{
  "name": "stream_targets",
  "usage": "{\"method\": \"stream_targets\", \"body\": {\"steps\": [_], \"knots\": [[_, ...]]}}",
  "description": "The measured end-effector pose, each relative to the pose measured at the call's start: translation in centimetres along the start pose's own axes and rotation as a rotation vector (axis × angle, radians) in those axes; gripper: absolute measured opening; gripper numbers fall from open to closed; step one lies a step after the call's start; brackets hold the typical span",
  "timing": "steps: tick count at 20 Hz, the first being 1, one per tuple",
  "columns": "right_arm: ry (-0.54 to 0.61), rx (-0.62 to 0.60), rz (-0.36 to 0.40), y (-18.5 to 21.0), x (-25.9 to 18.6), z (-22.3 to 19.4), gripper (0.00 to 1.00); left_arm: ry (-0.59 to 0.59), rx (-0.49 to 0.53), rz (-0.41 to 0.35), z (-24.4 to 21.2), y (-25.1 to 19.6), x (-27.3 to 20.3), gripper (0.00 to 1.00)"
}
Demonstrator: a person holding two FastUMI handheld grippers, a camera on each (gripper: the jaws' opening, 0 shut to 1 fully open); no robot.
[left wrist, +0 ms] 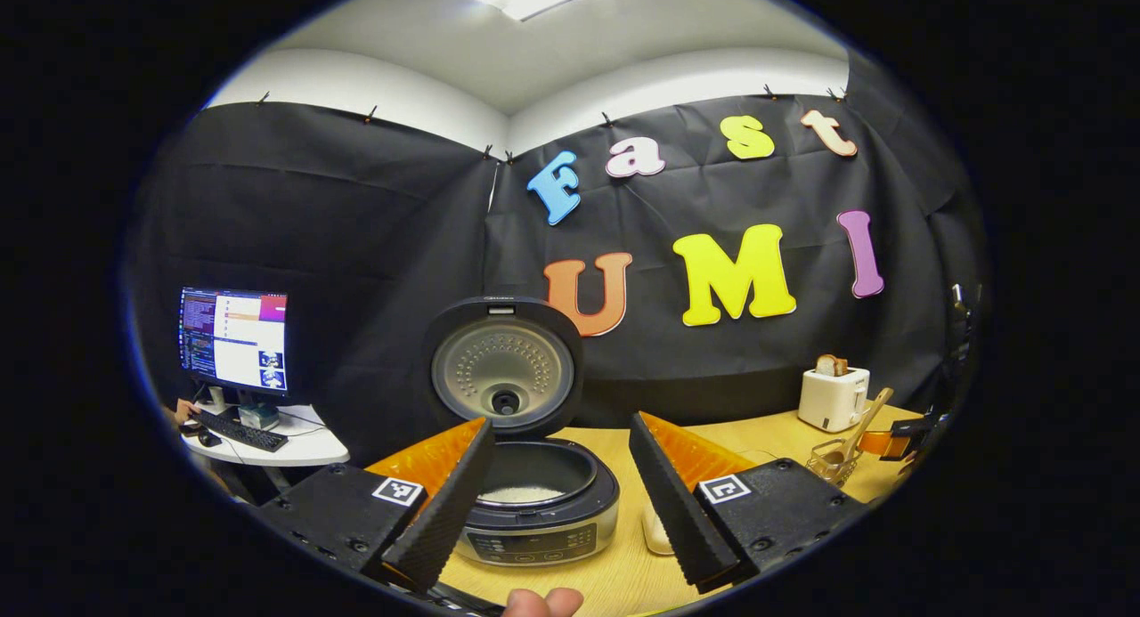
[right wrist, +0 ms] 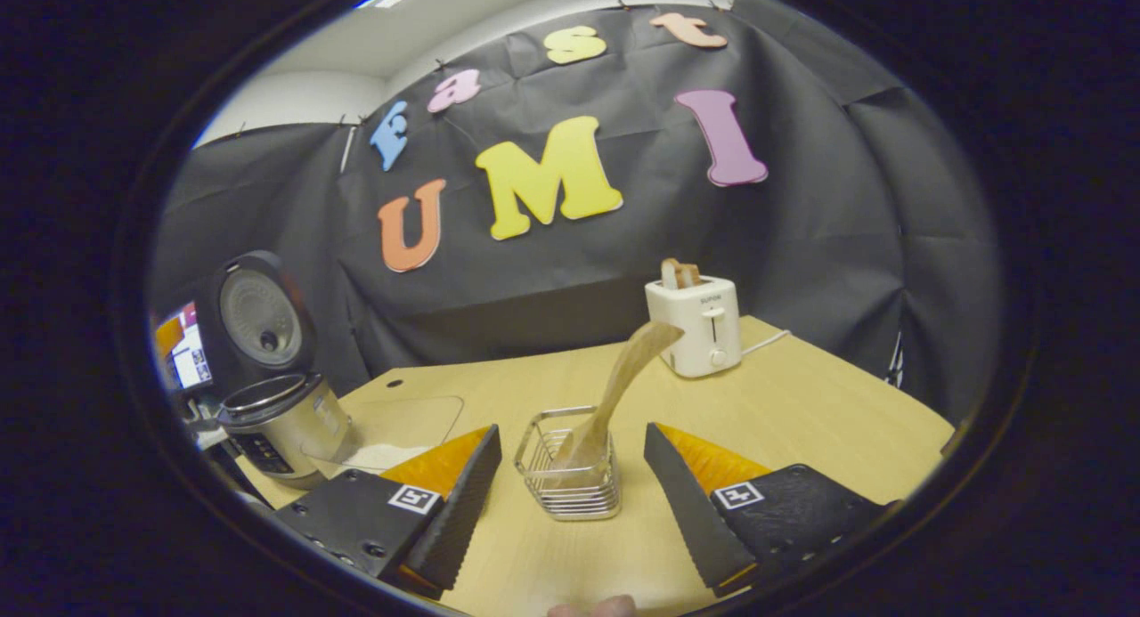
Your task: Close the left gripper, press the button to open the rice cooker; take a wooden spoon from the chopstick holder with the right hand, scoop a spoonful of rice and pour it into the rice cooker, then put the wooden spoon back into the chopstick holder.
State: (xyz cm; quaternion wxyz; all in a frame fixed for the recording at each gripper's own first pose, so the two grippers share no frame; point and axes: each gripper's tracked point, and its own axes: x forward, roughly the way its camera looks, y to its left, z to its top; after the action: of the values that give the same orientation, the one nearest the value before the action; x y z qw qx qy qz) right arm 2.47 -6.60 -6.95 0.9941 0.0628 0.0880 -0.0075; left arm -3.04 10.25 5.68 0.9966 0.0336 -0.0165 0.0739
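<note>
- The rice cooker (left wrist: pixel 534 501) stands open, its lid (left wrist: pixel 504 368) tipped upright so the pot is reachable; white rice lies inside.
- The left gripper (left wrist: pixel 561 501) hangs before it, fingers spread, gripping nothing.
- The wooden spoon (right wrist: pixel 614 394) leans in the wire chopstick holder (right wrist: pixel 570 474), bowl down; the right gripper (right wrist: pixel 570 501) faces it, fingers apart either side, not touching.
- A clear container (right wrist: pixel 392 434) beside the cooker seems to hold rice.
- The toaster (right wrist: pixel 696 323) carries a brand mark, too small to trust.

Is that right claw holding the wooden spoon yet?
Apart. In the right gripper view the right gripper is open, and the wooden spoon leans in the chopstick holder between its fingers, untouched.
</note>
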Motion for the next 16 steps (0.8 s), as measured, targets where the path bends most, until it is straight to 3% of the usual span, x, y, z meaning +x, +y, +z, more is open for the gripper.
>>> {"method": "stream_targets", "body": {"steps": [3,4,5,7,11,13,16], "knots": [[-0.050,-0.062,0.053,1.3,-0.9,1.4,0.96,-0.025,0.022,0.014,3.7,0.2,2.1,0.96],[-0.049,-0.077,0.078,2.0,-1.3,1.4,0.91,-0.029,0.029,0.018,5.0,0.2,3.1,0.96],[-0.048,-0.087,0.103,2.5,-1.5,1.5,0.95,-0.032,0.043,0.028,6.1,0.6,4.2,0.96],[-0.062,-0.097,0.132,2.8,-1.9,1.9,0.95,-0.037,0.054,0.037,8.8,1.1,6.8,0.97],[-0.095,-0.106,0.115,1.7,-1.6,2.7,0.91,0.003,0.034,0.040,12.7,2.5,12.4,0.98],[-0.101,-0.095,0.121,1.5,-1.5,2.8,0.95,0.024,0.062,0.069,13.9,4.0,14.8,0.98],[-0.102,-0.069,0.125,1.2,-1.3,3.0,0.95,0.094,0.053,0.106,13.3,5.9,18.1,0.98]]}}
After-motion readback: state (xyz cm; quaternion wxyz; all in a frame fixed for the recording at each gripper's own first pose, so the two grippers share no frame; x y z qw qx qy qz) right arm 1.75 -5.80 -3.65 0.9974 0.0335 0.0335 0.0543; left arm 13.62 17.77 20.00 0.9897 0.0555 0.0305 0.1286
